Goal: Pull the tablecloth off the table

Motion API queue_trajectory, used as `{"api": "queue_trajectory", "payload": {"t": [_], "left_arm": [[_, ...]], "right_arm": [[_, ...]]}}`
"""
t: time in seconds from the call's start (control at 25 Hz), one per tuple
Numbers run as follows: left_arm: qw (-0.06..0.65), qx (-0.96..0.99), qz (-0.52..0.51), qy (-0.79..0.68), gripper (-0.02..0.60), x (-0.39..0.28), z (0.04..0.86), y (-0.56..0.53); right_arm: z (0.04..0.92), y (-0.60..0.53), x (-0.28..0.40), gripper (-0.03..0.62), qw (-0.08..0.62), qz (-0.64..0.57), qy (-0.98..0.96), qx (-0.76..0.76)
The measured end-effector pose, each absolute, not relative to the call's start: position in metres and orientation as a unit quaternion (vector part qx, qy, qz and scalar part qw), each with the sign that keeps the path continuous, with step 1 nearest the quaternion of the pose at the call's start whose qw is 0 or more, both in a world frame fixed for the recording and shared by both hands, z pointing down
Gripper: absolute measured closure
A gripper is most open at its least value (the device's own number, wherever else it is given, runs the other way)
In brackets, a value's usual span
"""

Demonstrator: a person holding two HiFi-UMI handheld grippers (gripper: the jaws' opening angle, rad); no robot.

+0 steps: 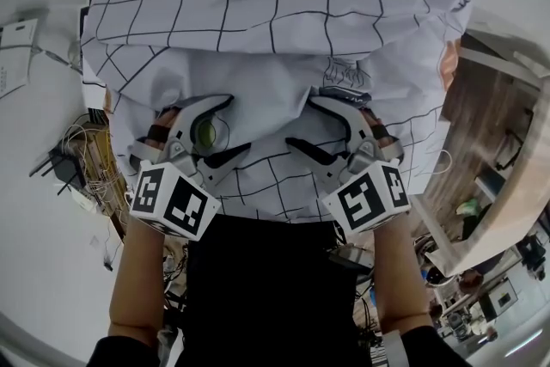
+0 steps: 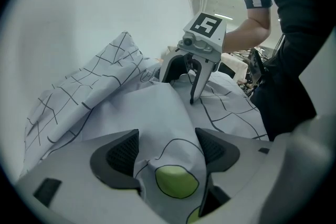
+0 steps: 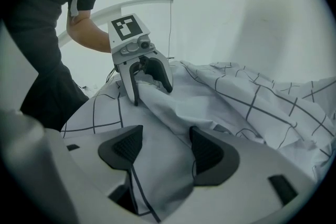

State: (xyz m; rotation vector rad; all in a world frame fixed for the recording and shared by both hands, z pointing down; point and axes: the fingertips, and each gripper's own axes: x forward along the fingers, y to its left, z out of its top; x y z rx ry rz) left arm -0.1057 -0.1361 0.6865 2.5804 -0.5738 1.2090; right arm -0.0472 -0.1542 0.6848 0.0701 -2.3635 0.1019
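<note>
A white tablecloth [image 1: 275,13] with a thin black grid lies bunched in loose folds over the table, which it hides. A green circle is printed on the cloth [image 2: 176,181]. My left gripper [image 1: 239,125] stands at the cloth's near edge, jaws wide, with a raised fold lying loose between its pads [image 2: 118,152]. My right gripper [image 1: 302,123] is beside it, a little apart, also wide over a ridge of cloth [image 3: 157,128]. Each gripper shows in the other's view: the right gripper [image 2: 177,86] and the left gripper [image 3: 152,93] both straddle the same rumpled ridge.
A person's dark clothing [image 1: 266,288] fills the near side, between bare forearms. A wooden surface and shelving [image 1: 490,125] stand at the right. Tangled cables [image 1: 82,159] and papers [image 1: 17,56] lie on the floor at the left.
</note>
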Motion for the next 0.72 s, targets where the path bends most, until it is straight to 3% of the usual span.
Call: {"api": "queue_trajectory", "payload": {"t": [0.36, 0.56, 0.72], "left_arm": [[0.124, 0.88, 0.412, -0.202, 0.25, -0.106, 0.685, -0.141], [0.127, 0.879, 0.408, -0.211, 0.258, -0.104, 0.683, -0.145], [0.127, 0.878, 0.404, -0.221, 0.306, -0.104, 0.683, -0.149]], "right_arm": [[0.684, -0.159, -0.049, 0.308, 0.383, 0.053, -0.922, 0.034], [0.683, -0.165, -0.047, 0.36, 0.387, 0.063, -0.919, 0.04], [0.684, -0.169, -0.049, 0.43, 0.387, 0.067, -0.919, 0.04]]}}
